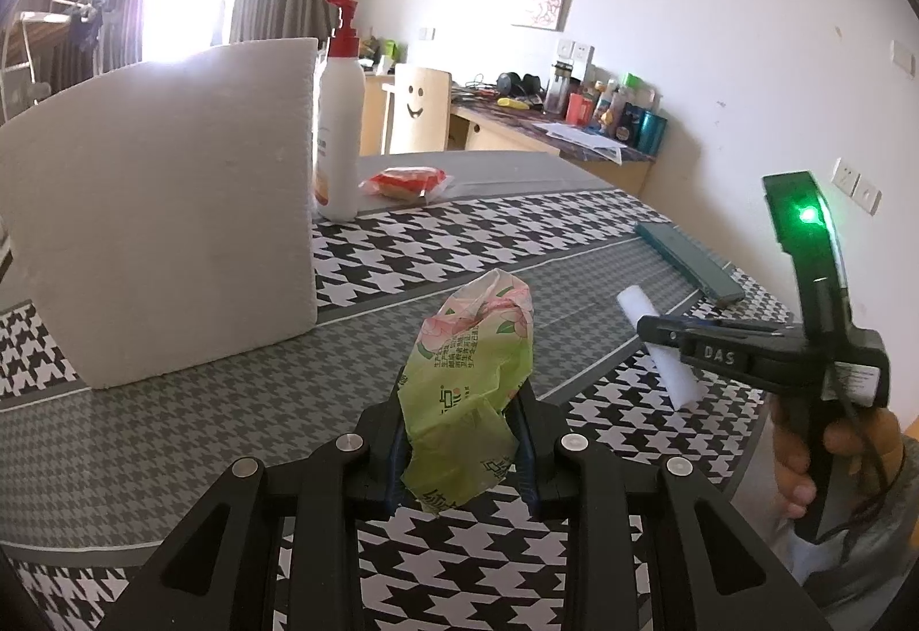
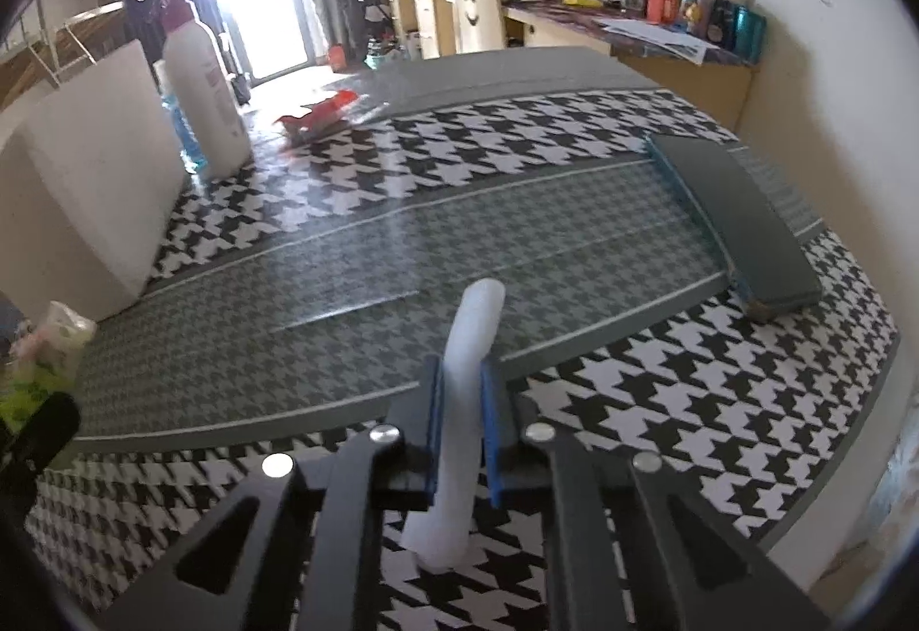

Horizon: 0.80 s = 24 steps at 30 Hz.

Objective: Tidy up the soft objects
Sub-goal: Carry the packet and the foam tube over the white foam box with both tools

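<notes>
My left gripper (image 1: 462, 401) is shut on a soft green and pink tissue pack (image 1: 471, 366), which sticks up crumpled from between its fingers, above the houndstooth tablecloth (image 1: 459, 545). The same pack shows at the left edge of the right wrist view (image 2: 51, 343). My right gripper (image 2: 464, 378) is shut on a thin white foam strip (image 2: 477, 320), pinched between its blue pads (image 2: 436, 401) with both ends poking out. In the left wrist view the right gripper (image 1: 660, 332) is at the right, held by a person's hand (image 1: 804, 458), with the strip (image 1: 675, 378) hanging slantwise from it.
A big white foam block (image 1: 161, 229) stands at the left. Behind it are a white pump bottle with a red top (image 1: 339, 131) and a red packet (image 1: 405, 183). A flat dark green case (image 2: 741, 229) lies at the right. A cluttered desk (image 1: 574, 125) lines the far wall.
</notes>
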Tool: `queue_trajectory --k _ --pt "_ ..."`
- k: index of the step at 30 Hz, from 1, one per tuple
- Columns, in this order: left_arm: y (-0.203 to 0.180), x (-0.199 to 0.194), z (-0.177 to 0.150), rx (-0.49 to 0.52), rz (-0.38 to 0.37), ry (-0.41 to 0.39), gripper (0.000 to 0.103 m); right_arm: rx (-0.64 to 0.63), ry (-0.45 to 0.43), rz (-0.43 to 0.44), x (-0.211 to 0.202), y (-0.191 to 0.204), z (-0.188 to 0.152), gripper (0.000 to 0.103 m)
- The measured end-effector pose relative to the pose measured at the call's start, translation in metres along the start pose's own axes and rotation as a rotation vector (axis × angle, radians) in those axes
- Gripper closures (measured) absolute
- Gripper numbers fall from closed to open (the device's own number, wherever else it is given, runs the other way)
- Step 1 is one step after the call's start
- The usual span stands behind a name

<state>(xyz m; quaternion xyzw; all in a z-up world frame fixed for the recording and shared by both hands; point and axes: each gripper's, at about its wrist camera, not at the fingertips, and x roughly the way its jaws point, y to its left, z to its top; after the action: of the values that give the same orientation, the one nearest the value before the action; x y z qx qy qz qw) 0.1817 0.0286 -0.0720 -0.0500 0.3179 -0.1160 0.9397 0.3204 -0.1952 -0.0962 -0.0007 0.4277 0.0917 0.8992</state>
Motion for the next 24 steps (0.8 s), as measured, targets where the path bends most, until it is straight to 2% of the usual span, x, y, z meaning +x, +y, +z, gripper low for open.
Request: queue_trajectory --k 24 --pt "-0.011 -0.030 0.014 0.044 0.080 -0.078 0.073 -0.115 -0.150 0.183 -0.053 0.028 0.014 0.087"
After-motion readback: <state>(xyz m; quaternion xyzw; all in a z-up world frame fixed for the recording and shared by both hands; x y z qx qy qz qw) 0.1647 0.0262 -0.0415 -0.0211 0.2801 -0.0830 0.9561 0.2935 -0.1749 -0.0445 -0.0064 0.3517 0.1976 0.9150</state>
